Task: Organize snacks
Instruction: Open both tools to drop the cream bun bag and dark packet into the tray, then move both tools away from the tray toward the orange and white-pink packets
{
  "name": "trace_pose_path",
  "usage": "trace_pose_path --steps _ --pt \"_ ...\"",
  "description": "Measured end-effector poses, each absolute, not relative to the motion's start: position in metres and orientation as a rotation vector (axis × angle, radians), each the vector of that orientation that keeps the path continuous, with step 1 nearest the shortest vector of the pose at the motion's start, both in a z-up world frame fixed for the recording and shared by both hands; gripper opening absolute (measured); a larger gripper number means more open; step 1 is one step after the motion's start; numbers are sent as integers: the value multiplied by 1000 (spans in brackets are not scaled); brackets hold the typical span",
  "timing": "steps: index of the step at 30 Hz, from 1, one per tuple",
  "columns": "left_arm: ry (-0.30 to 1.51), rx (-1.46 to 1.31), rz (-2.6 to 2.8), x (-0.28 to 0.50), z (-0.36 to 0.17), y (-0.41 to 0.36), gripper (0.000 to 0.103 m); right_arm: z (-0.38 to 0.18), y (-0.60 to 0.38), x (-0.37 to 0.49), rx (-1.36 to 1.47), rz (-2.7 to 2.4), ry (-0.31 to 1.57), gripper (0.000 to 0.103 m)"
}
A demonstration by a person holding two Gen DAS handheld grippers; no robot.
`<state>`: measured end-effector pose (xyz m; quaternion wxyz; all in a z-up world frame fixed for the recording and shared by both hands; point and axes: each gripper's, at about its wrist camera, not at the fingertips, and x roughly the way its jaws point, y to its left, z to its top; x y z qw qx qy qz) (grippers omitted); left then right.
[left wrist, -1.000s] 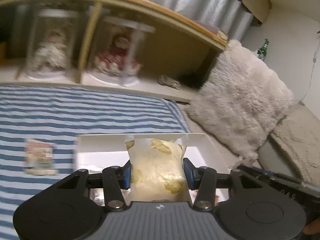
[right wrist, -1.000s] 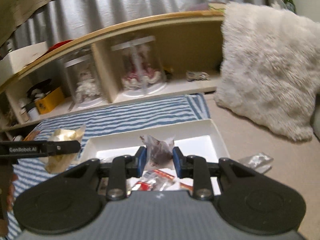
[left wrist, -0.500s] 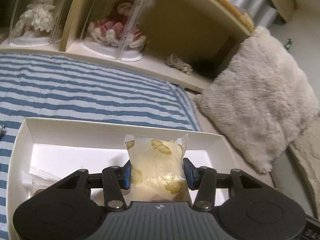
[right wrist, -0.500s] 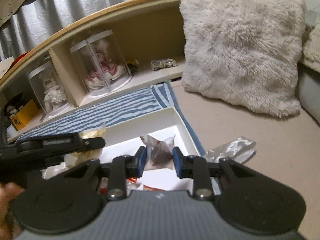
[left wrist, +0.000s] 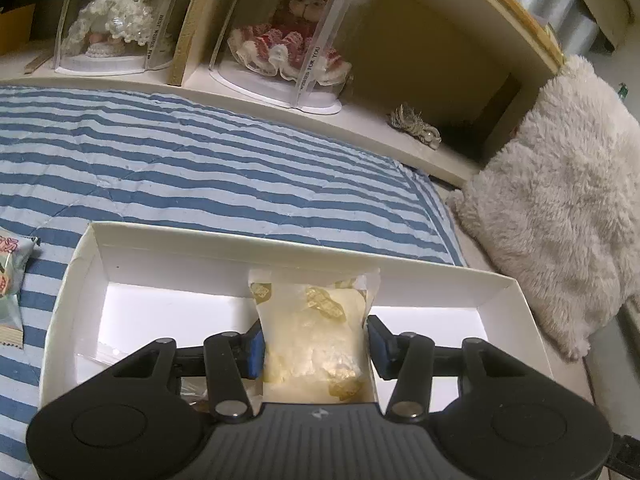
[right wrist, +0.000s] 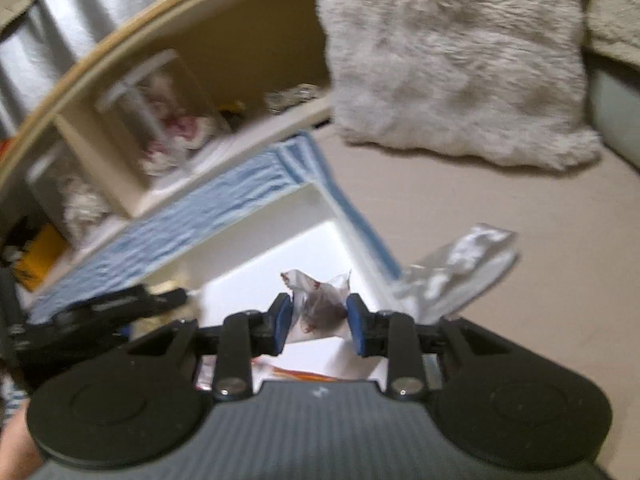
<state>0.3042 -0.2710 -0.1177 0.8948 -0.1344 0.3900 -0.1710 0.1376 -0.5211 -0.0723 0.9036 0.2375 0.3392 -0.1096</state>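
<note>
Dim, warm indoor light; left view sharp; right view motion-blurred; fisheye-curved edges.

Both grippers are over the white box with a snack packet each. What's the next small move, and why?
Probably finish letting go. The left gripper has the yellow packet low inside the white box, and the right gripper has the dark packet over the same box. Both sets of jaws have just been opening, with the packets between them; then lift clear.

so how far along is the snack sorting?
Done: a few packets already lie in the white box. In hand: the left gripper has the yellow packet and the right gripper the dark-filled packet over the box, jaws just opening. Left: a printed packet and a silver packet outside.
</note>
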Motion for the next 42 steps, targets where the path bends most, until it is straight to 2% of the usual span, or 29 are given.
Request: trace_pose_path --steps 1,3,6,15,28,37,39,42 --pt "811 -277 -359 303 -117 -271 58 -74 -522 138 484 -259 716 43" --pt "808 -269 -374 301 -114 -271 69 -76 -521 137 485 -264 737 54" --pt "807 -234 -388 297 -109 -271 76 -74 -516 135 482 -253 738 66" --pt "828 -179 -436 283 -97 -273 93 -67 -511 130 445 -257 741 69" --pt "811 -107 -468 256 -66 -268 102 -57 -499 122 387 -253 754 76" --pt "808 -62 -453 235 -57 -256 103 -49 -489 112 349 -254 751 88" --pt "808 -65 -445 231 -57 -251 103 -47 -486 110 340 -256 753 94" --pt "822 -55 -432 226 -56 -244 103 -44 -481 106 320 -261 749 98"
